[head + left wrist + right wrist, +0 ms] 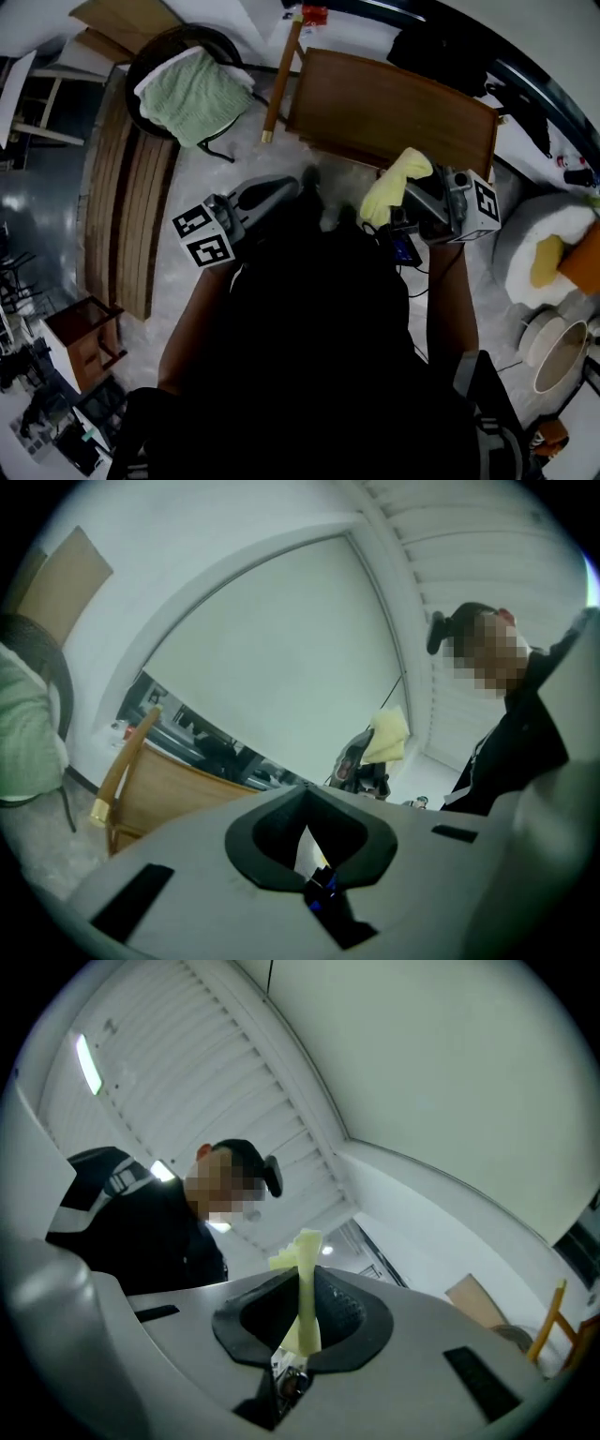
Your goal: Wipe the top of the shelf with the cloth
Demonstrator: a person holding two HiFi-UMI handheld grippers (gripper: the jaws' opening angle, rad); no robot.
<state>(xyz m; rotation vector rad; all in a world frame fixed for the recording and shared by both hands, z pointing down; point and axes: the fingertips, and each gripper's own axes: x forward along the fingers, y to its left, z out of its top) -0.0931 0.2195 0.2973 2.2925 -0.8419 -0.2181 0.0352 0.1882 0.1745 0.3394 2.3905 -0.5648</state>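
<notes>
A pale yellow cloth [394, 181] sticks up from my right gripper [417, 192], which is shut on it just in front of the brown shelf top [394, 108]. In the right gripper view the cloth [304, 1302] stands as a thin strip pinched between the jaws of the right gripper [305, 1277], which points upward. My left gripper [277, 190] hangs to the left of the shelf, shut and empty. Its own view also tilts up; the left gripper [305, 797] shows only a sliver of light between its pads. The cloth [387, 735] and the shelf [178, 785] appear beyond.
A dark chair draped with a green towel [192, 94] stands left of the shelf. A wooden pole [281, 80] leans beside the shelf. Slatted wooden boards [131, 187] lie at the left. White round containers [553, 253] sit on the right. The person's dark torso fills the lower middle.
</notes>
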